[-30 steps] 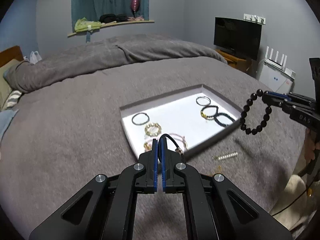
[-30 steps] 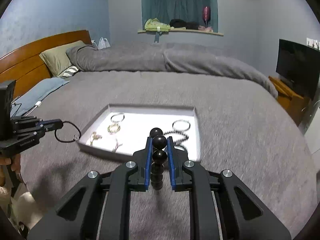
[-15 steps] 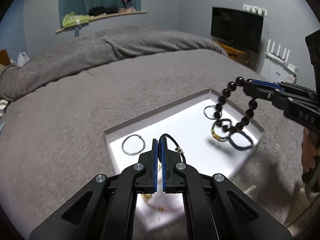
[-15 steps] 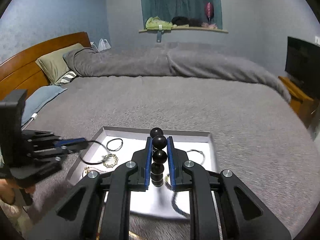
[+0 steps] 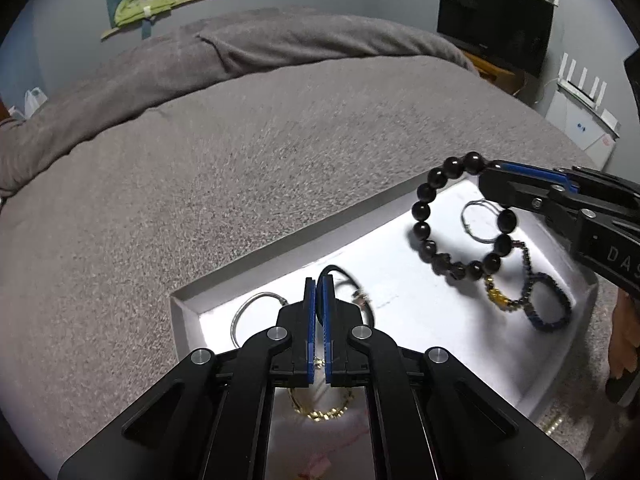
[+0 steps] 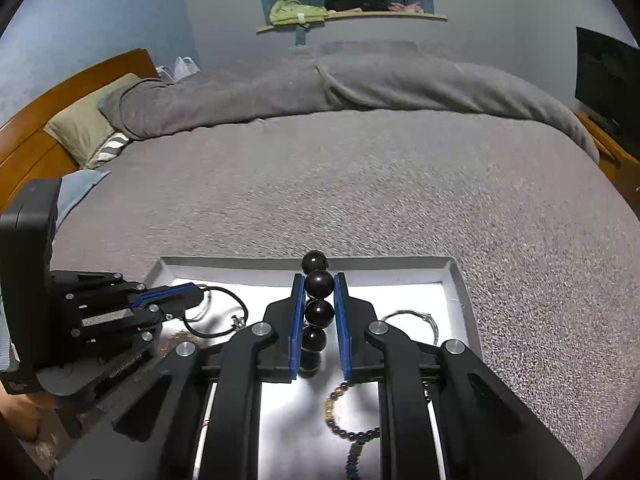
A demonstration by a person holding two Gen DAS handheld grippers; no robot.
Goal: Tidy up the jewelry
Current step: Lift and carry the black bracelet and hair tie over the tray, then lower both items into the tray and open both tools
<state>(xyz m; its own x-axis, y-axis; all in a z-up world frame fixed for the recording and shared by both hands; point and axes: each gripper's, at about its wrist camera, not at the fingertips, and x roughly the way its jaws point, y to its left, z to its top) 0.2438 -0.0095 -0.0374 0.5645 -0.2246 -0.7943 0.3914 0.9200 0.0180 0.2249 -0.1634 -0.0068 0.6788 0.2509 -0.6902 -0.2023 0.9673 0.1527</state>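
A white tray [image 5: 412, 300] with grey walls lies on the grey bed. My left gripper [image 5: 318, 286] is shut on a thin black cord bracelet [image 5: 352, 280] and holds it above the tray's left part; it shows in the right wrist view [image 6: 218, 320] too. My right gripper [image 6: 319, 280] is shut on a black bead bracelet [image 6: 318, 312], which hangs over the tray's right part in the left wrist view [image 5: 424, 216]. Several bracelets lie in the tray: a silver ring [image 5: 248, 312], a gold chain [image 5: 320, 414], a thin wire ring [image 5: 474, 220], dark beaded ones [image 5: 548, 300].
The grey blanket [image 5: 240, 160] covers the bed all around the tray. A wooden headboard [image 6: 60, 96] and pillows are far left. A TV [image 5: 496, 20] and a white router [image 5: 584, 96] stand beyond the bed's right side. A small gold piece [image 5: 554, 426] lies beside the tray.
Both grippers moved forward and down over the tray, each still holding its bracelet. The tray now lies directly under them.
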